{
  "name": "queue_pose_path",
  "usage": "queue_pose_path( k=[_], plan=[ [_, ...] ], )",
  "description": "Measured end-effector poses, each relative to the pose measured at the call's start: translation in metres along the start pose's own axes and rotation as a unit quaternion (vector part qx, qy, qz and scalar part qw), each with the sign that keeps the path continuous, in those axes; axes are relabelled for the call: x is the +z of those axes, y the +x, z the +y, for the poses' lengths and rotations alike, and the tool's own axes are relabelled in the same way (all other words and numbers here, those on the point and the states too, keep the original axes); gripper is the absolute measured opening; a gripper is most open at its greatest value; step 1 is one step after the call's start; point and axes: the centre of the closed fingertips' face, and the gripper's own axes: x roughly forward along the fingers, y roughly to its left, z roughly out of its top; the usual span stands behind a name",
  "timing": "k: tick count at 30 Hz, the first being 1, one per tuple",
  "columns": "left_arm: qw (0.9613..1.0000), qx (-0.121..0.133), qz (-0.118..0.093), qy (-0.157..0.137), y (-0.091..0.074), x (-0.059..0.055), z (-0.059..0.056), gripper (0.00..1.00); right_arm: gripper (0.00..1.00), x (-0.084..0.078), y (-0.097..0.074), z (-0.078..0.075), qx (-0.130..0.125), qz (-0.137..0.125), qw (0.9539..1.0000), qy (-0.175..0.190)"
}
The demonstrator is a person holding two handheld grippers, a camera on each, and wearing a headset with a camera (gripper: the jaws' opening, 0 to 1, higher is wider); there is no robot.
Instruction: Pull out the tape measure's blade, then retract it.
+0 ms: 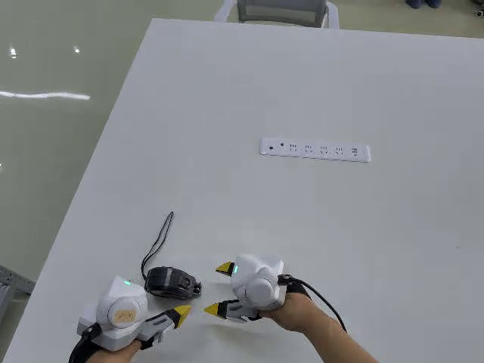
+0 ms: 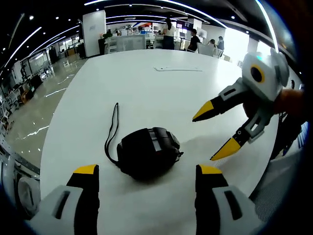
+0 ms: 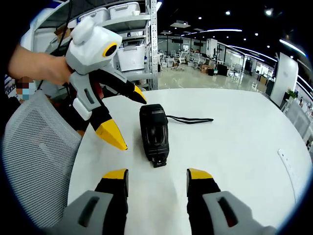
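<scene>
Between left tongs (image 3: 127,117) and right tongs (image 2: 210,134) (both agape) lies the tape measure (image 2: 146,152).

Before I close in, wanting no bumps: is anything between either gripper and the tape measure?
Nothing visible. Only bare white table separates the tape measure from the left gripper and the right gripper; its strap trails away from both.

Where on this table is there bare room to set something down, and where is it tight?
Free: the wide stretch of table between the power strip and the tape measure, and the far end beyond the strip. Crowded: the near left corner, where the tape measure and its strap lie between the left gripper and right gripper.
</scene>
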Motion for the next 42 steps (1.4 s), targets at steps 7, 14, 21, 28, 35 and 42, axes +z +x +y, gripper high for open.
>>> queue_pose_path(
  k=[7,14,21,28,35,42],
  plan=[
    [0.9998,-0.016,-0.006,0.009,-0.009,-0.001,-0.006,0.85,0.54,-0.004,-0.023,0.003,-0.032,-0.009,0.9991,0.028],
    [0.9988,-0.038,-0.027,0.018,-0.018,0.004,-0.011,0.91,0.58,-0.005,-0.049,0.006,-0.062,-0.018,0.9968,0.049],
    [0.9977,-0.052,-0.037,0.024,-0.028,0.007,-0.015,0.93,0.63,-0.011,-0.079,0.007,-0.090,-0.022,0.9931,0.071],
    [0.9963,-0.072,-0.036,0.030,-0.036,0.005,-0.026,0.98,0.67,-0.024,-0.109,0.009,-0.115,-0.021,0.9888,0.092],
    [0.9950,-0.079,-0.049,0.035,-0.044,0.012,-0.034,0.99,0.76,-0.041,-0.141,0.010,-0.148,-0.031,0.9805,0.125],
    [0.9936,-0.085,-0.055,0.052,-0.048,0.013,-0.036,0.99,0.84,-0.063,-0.166,0.011,-0.169,-0.028,0.9742,0.147]
  ],
)
